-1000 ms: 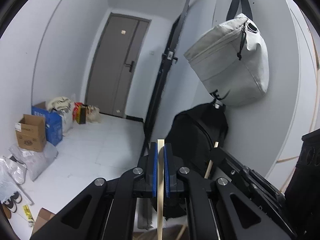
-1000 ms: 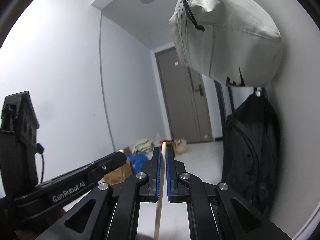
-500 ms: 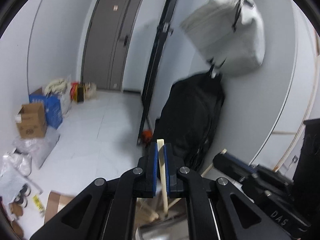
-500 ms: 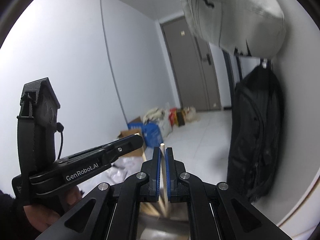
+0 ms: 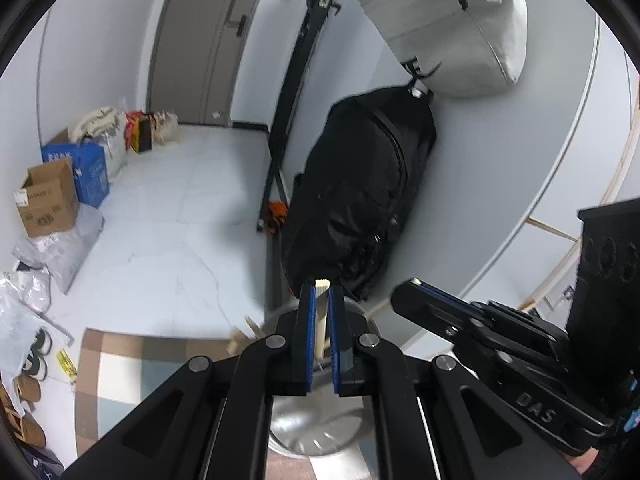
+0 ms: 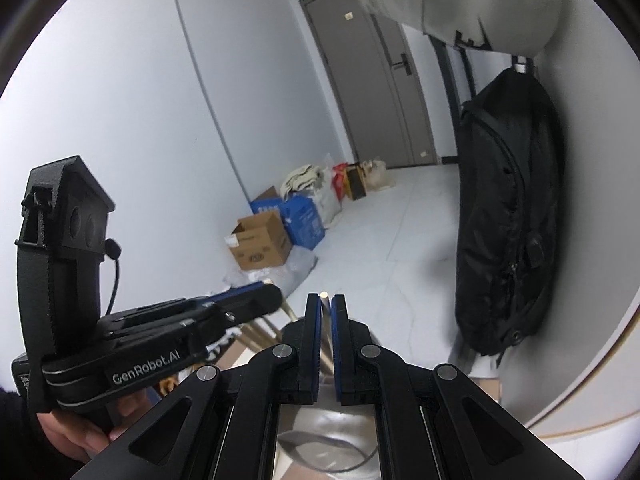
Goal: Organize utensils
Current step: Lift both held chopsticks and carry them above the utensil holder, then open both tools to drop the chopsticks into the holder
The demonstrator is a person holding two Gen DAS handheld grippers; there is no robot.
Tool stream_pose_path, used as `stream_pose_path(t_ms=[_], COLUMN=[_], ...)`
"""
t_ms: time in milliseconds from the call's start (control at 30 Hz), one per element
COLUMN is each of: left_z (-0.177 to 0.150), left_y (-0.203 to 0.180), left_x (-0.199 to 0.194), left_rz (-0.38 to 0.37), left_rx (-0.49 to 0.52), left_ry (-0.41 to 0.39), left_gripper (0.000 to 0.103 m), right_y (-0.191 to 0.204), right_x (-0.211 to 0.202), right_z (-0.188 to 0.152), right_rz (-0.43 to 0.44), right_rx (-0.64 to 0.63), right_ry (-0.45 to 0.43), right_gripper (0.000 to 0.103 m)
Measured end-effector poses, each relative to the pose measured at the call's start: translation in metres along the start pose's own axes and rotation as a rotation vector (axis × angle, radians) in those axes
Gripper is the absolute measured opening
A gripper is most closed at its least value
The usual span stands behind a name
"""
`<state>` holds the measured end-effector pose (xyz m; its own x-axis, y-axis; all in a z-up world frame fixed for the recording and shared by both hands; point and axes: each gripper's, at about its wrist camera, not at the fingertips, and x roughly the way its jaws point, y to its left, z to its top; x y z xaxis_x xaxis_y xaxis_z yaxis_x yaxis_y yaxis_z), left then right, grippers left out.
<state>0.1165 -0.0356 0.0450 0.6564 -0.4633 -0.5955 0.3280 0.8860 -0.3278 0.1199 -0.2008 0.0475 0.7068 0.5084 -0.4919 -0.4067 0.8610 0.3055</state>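
My left gripper (image 5: 321,292) is shut on a pale wooden chopstick (image 5: 321,320) that stands upright between its blue pads. Right under it is a shiny metal holder (image 5: 320,440). My right gripper (image 6: 325,298) is shut on a second thin chopstick (image 6: 325,328), also above the metal holder (image 6: 320,432). Both grippers point down towards the holder and sit close side by side. The right gripper (image 5: 404,294) shows at the right of the left wrist view. The left gripper (image 6: 272,298), held by a hand, shows at the left of the right wrist view.
More wooden sticks (image 5: 240,334) poke up left of the holder. A checked cloth (image 5: 132,364) covers the surface below. A black backpack (image 5: 360,184) and a grey bag (image 5: 452,28) hang on the wall. Cardboard boxes (image 5: 48,204) stand on the floor.
Both grippers have tipped downward: the door and bags slid up in view, and the metal holder and checked cloth came in below. Each stays shut on its chopstick.
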Motion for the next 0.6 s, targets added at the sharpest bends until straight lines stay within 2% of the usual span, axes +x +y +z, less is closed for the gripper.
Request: stream_pose_path(t_ms=[167,233,267,300,333,367,400,433,600], left_z=[-0.003,-0.004,-0.003,-0.004,-0.004,-0.005,-0.006,-0.008,-0.018], left_y=[-0.005,-0.006,-0.007,-0.008,-0.009,-0.01,-0.01,-0.011,-0.011], left_x=[0.0,-0.003,-0.006,-0.009,-0.013,-0.016,-0.022,-0.028,-0.049], left_rz=[-0.041,-0.037,-0.03,-0.02,-0.016,-0.013,-0.004,0.002,0.04], left_rx=[0.004,0.01,0.015,0.019,0.022,0.025,0.029,0.033,0.039], left_ry=[0.092,0.11,0.115,0.118,0.112,0.105,0.096,0.084,0.046], left_gripper=[0.002,0.002,0.007,0.014,0.019,0.029,0.04,0.043,0.047], right_y=[-0.007,-0.01,-0.01,-0.01,-0.009,-0.007,-0.005,-0.004,0.006], right_x=[-0.002,-0.009,-0.015,-0.019,-0.027,-0.033,-0.041,-0.048,-0.075], right_z=[0.0,0.0,0.001,0.001,0.001,0.002,0.002,0.001,-0.008], right_rz=[0.023,0.033,0.035,0.034,0.029,0.024,0.024,0.02,-0.002], right_rx=[0.096,0.134,0.151,0.156,0.155,0.155,0.158,0.161,0.158], right_ry=[0.031,0.023,0.015,0.004,-0.017,-0.027,-0.041,-0.055,-0.092], right_gripper=[0.009,0.021,0.029,0.043,0.047,0.047,0.052,0.061,0.072])
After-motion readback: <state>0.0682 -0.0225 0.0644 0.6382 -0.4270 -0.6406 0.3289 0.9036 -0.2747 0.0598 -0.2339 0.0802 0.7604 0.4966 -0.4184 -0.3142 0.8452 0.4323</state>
